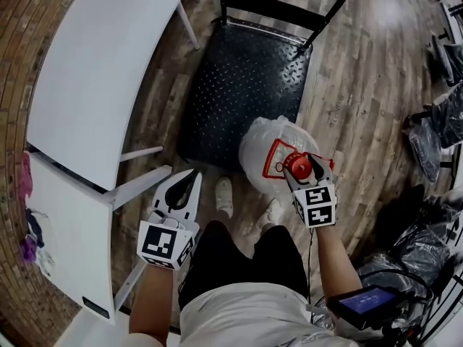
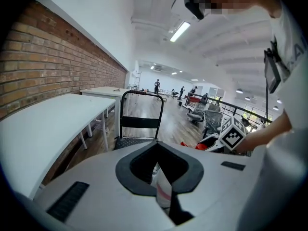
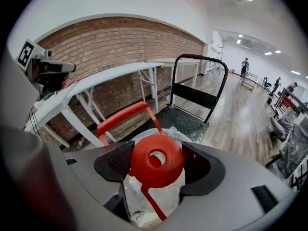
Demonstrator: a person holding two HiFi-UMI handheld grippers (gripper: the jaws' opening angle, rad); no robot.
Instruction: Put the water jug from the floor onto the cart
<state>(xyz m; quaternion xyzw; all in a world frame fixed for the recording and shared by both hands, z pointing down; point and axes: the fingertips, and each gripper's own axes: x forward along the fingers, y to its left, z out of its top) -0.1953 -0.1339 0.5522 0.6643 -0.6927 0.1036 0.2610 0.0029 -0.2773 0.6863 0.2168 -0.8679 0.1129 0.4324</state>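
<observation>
The water jug (image 1: 269,147) is clear plastic with a red cap (image 1: 298,167) and a red carry handle (image 3: 122,117). It sits at the near right corner of the black flat cart (image 1: 246,85). My right gripper (image 1: 301,168) is shut on the jug's neck, its jaws on both sides of the cap (image 3: 156,160). Whether the jug touches the floor I cannot tell. In the right gripper view the cart deck (image 3: 185,121) and its black handle (image 3: 199,59) lie just ahead. My left gripper (image 1: 189,179) hovers left of my legs, shut, with nothing held.
White tables (image 1: 101,63) stand along the brick wall at left, their legs (image 1: 141,183) close to my left gripper. Black bags (image 1: 434,136) and a device with a blue screen (image 1: 365,302) lie at right. My shoe (image 1: 225,194) is near the cart's front edge.
</observation>
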